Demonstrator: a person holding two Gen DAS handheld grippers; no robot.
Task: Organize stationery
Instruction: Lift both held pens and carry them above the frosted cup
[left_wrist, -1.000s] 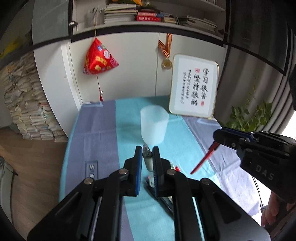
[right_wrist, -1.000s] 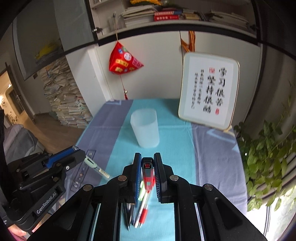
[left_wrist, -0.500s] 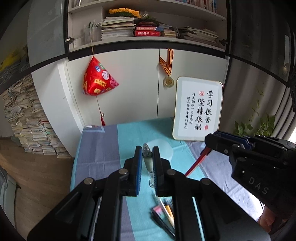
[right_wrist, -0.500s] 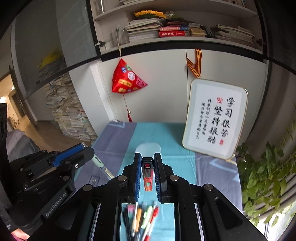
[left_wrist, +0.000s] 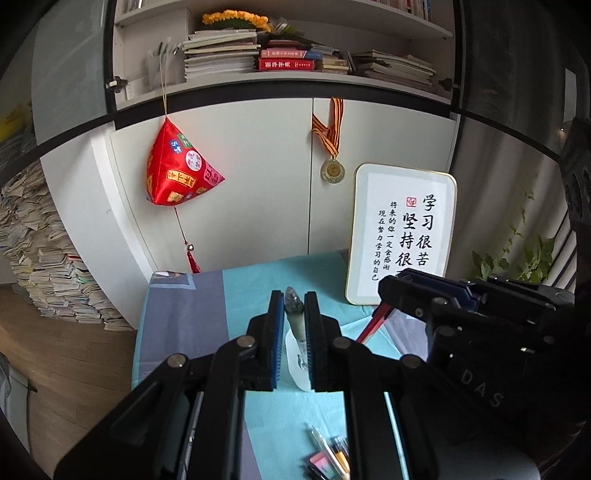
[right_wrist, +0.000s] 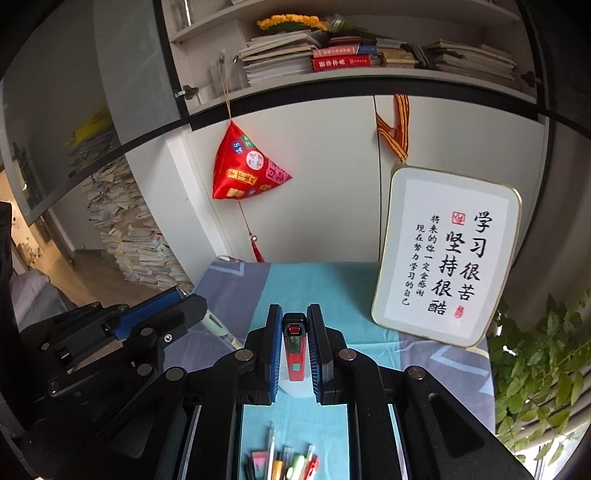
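Two grippers hang above a table spread with a teal and grey-blue cloth, in front of a white cabinet hung with a red pouch and a medal; a framed calligraphy board leans at the cloth's far right. Next in size, the left gripper has its jaws pinching a pale green pen, and the right gripper has its jaws pinching a red pen. Below both, mostly hidden by the fingers, stands a translucent white cup. Smallest, a blurred cluster of loose pens lies on the teal stripe nearest the cameras.
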